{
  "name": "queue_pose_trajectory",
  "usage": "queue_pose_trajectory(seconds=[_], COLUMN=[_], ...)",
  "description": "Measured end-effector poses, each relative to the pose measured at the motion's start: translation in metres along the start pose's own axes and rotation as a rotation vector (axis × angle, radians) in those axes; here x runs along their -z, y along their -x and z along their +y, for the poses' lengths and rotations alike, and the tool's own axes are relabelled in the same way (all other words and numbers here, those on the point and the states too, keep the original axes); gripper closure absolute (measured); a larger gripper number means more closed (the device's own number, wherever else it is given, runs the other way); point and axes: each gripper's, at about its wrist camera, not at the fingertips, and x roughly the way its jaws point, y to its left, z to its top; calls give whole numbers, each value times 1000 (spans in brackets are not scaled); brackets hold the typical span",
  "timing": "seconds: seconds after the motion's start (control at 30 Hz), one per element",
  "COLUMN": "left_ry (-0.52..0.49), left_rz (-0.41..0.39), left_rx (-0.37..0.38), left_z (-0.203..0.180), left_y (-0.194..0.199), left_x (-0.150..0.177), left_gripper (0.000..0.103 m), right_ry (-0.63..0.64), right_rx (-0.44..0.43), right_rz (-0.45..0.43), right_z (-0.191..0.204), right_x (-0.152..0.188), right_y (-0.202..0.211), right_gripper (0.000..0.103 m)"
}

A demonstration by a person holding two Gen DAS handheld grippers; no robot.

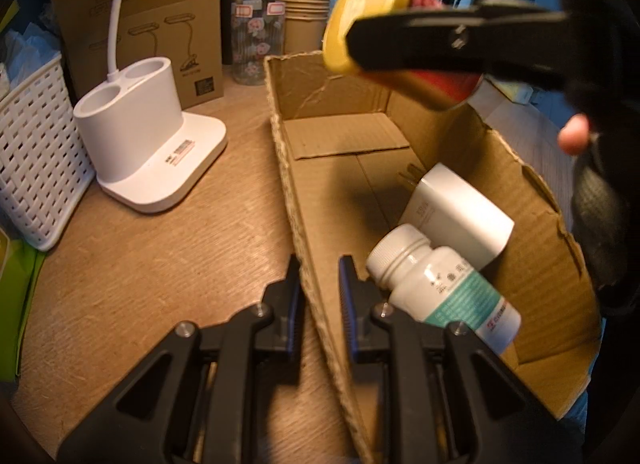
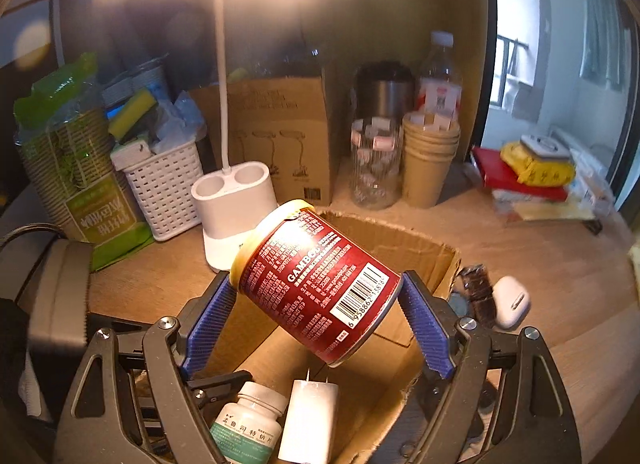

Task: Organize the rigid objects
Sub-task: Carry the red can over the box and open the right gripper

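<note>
I've got the red can [image 2: 316,284] clamped wide between my right gripper [image 2: 320,312] pads, tilted, hanging over the cardboard box [image 1: 532,256]. My left gripper [image 1: 320,284] pinches the box wall, jaws nearly closed. Next: lower and release beside the pill bottle [image 1: 444,288] and charger [image 1: 460,211].

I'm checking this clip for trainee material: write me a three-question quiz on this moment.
1. True or false: the right gripper holds the red can above the cardboard box.
2. What does the left gripper pinch? A) the box's wall B) the white pill bottle C) the desk lamp base
3. Which white item lies beside the pill bottle in the box?

Key: 1 true; 2 A; 3 the wall charger.
</note>
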Motion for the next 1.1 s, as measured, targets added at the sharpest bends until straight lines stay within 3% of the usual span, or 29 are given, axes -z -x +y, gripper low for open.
queue_pose_trajectory(seconds=[0.37, 0.53, 0.73, 1.1], left_ry=[0, 0, 0, 0], left_rz=[0, 0, 0, 0], left_rx=[0, 0, 1, 2], left_z=[0, 0, 2, 2], left_y=[0, 0, -1, -1], left_x=[0, 0, -1, -1], left_gripper=[84, 84, 84, 84], right_ry=[-19, -53, -3, -11], right_rx=[-83, -83, 17, 56], right_rz=[93, 85, 103, 36], right_z=[-1, -8, -7, -15], right_x=[5, 6, 11, 18], right_y=[-15, -11, -1, 28], right_gripper=[18, 18, 18, 18])
